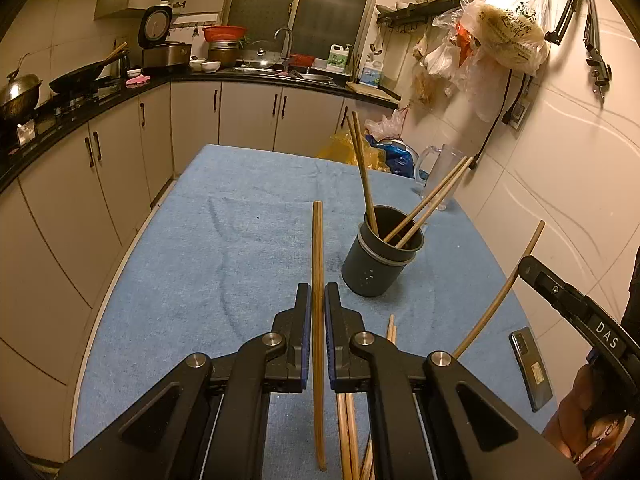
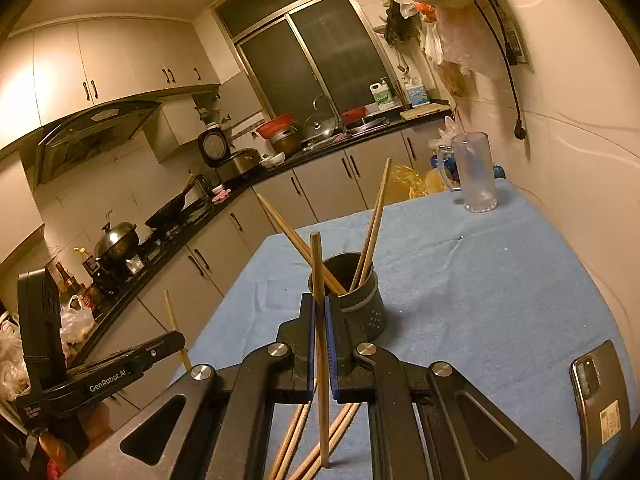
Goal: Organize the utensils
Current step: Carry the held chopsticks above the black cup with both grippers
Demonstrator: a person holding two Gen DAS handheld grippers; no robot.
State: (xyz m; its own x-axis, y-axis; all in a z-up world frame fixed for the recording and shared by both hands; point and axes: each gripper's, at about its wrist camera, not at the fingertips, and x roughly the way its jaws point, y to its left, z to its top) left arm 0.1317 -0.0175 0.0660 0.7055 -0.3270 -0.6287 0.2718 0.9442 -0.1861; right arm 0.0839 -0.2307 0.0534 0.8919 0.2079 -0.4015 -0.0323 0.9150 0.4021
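A dark round holder (image 1: 378, 258) stands on the blue cloth (image 1: 224, 240) with several wooden chopsticks leaning in it; it also shows in the right wrist view (image 2: 356, 296). My left gripper (image 1: 318, 292) is shut on one chopstick (image 1: 318, 248), held upright above the cloth, left of the holder. My right gripper (image 2: 319, 304) is shut on another chopstick (image 2: 317, 264), just in front of the holder. Several loose chopsticks (image 2: 304, 432) lie on the cloth under both grippers (image 1: 348, 432). Each gripper shows in the other's view, at right (image 1: 568, 300) and at left (image 2: 132, 360).
A phone (image 2: 598, 396) lies at the cloth's near right corner. A clear plastic jug (image 2: 474, 172) stands at the far right corner by the tiled wall. Kitchen cabinets and a black counter (image 1: 100, 96) run along the left and back. Plastic bags (image 1: 504, 36) hang on the wall.
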